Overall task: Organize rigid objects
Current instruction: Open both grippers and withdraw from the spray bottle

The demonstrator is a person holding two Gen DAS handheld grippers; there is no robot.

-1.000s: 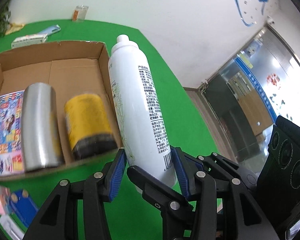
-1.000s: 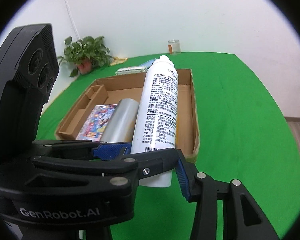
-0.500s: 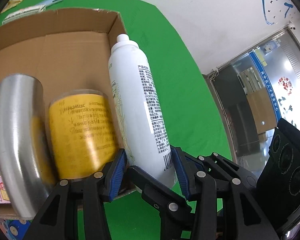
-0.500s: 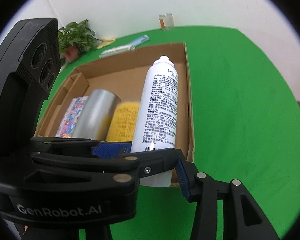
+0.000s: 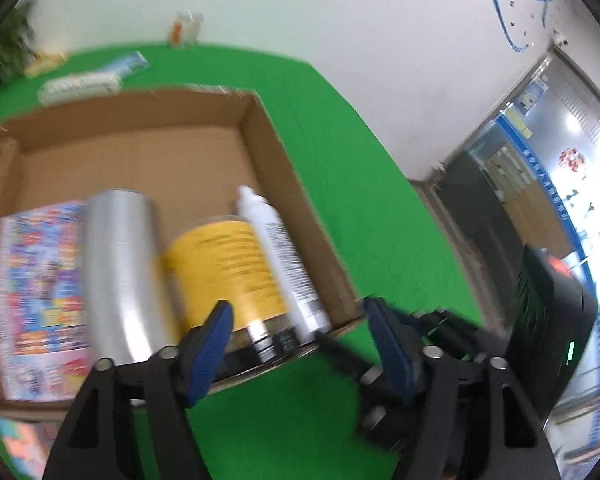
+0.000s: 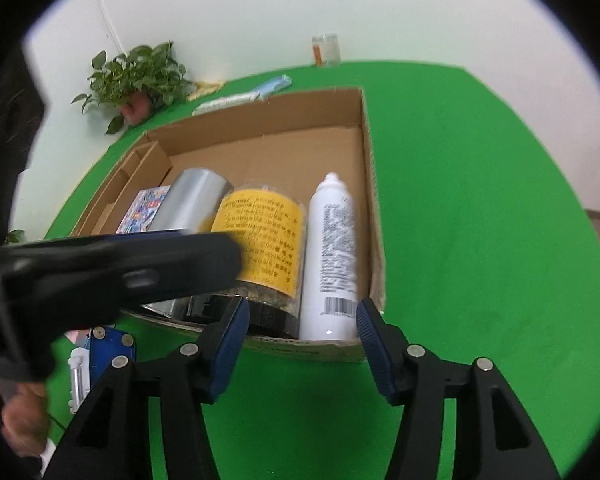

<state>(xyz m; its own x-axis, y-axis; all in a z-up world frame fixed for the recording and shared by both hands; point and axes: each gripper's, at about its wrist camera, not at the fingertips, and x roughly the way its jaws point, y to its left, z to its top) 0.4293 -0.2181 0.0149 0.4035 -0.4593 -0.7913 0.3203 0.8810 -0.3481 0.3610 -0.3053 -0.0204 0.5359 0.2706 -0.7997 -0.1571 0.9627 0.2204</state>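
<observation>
A white spray bottle [image 5: 280, 258] [image 6: 334, 256] lies in the cardboard box [image 5: 276, 152] [image 6: 368, 152] along its right wall. Beside it lie a yellow-labelled jar [image 5: 224, 264] [image 6: 264, 240], a silver can [image 5: 120, 272] [image 6: 192, 202] and a colourful booklet [image 5: 36, 292] [image 6: 144, 208]. My left gripper [image 5: 298, 344] is open and empty just in front of the box's near wall. My right gripper [image 6: 300, 340] is open and empty at the same near edge, behind the bottle's base. The left gripper's body crosses the right wrist view at the left.
The box stands on a green table [image 6: 480, 220]. Behind it lie a flat white box [image 6: 228, 101], a blue packet [image 6: 274, 83] and a glass jar [image 6: 326, 50]. A potted plant [image 6: 136, 80] is at the back left. Small blue and white items [image 6: 96, 356] lie near the box's front left.
Both grippers were shut on the white bottle and held it upright. Now it lies in the box beside the yellow jar, and both grippers have opened and drawn back.
</observation>
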